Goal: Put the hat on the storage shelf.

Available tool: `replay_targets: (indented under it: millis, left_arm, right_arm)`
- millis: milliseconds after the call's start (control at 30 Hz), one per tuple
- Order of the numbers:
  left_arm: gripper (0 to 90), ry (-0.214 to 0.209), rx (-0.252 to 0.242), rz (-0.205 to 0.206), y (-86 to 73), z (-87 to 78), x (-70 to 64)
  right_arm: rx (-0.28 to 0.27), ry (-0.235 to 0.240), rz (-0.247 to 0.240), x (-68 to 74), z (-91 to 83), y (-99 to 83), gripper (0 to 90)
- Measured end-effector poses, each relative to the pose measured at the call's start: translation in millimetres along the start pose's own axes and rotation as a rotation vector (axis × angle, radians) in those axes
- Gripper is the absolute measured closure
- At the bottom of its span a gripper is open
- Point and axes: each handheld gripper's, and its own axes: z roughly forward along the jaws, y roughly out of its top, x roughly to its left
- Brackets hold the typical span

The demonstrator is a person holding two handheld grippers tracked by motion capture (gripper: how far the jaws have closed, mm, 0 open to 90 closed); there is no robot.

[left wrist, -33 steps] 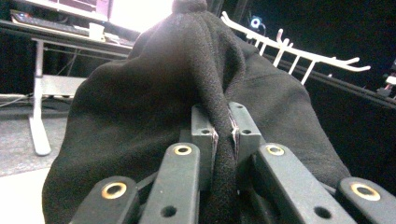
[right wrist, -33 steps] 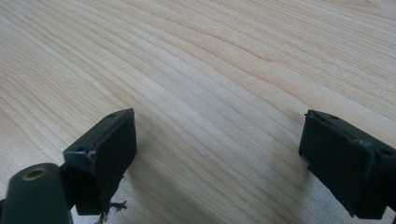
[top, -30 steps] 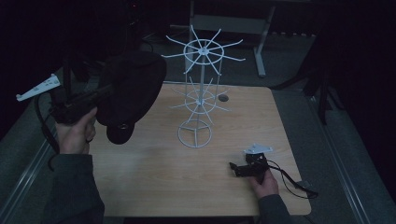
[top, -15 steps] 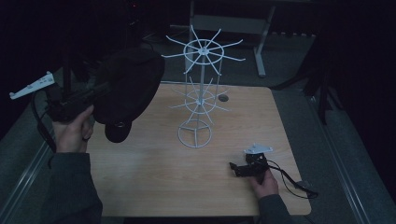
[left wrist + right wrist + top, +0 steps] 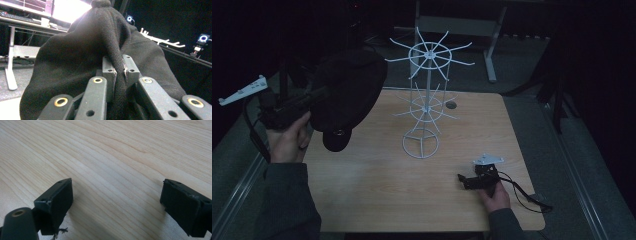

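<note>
Left gripper (image 5: 119,72): jaws clamped on black beanie (image 5: 347,95), held aloft beside white wire rack (image 5: 424,100). Right gripper (image 5: 117,202): jaws spread wide, resting on wooden table (image 5: 377,190)

Dim high view, glare (upper left)

1. No lettering, labels, brand marks, numbers or signs can be read anywhere in these dim views.
2. The bright screens in the background are too blurred to read.
</note>
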Motion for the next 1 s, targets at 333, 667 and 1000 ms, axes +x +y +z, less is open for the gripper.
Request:
replay_targets:
  millis: [333,667,1000]
  left_arm:
    - [84.2,0.009,-0.018,0.002,3.7,-2.9,-0.4]
    - [84.2,0.006,-0.03,0.001,5.7,-2.3,-1.6]
    - [84.2,-0.007,-0.048,0.005,10.1,-2.3,-4.9]
  right_arm:
    - [0.0,0.0,0.0,0.0,0.0,0.0,10.9]
    - [0.0,0.0,0.0,0.0,0.0,0.0,10.9]
    - [0.0,0.0,0.0,0.0,0.0,0.0,10.8]
